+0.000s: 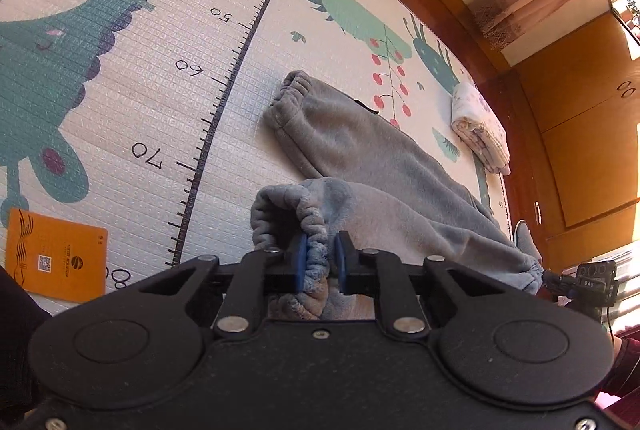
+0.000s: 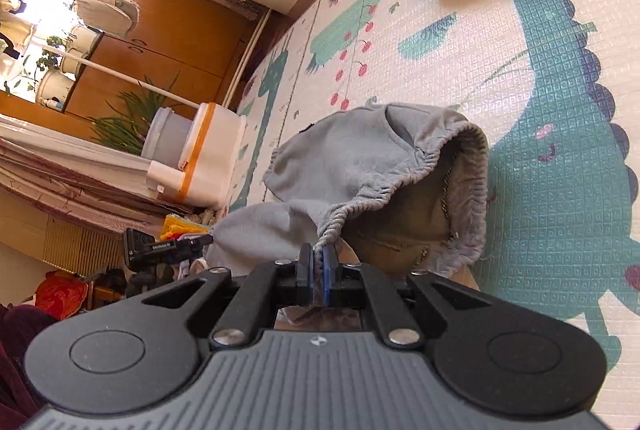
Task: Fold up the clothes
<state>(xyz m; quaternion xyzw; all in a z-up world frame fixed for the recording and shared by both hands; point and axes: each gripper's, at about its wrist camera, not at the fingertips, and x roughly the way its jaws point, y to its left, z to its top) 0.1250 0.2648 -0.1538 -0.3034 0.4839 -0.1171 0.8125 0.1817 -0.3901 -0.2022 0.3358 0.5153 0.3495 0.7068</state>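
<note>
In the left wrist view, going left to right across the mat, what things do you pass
orange card → printed ruler line → grey fleece pants → folded floral blanket → wooden cabinet

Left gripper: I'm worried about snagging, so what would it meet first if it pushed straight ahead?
The left gripper, shut on the gray pants' waistband, would first push into the pants' own bunched fabric, then the leg lying on the play mat. Depth is uncertain.
</note>
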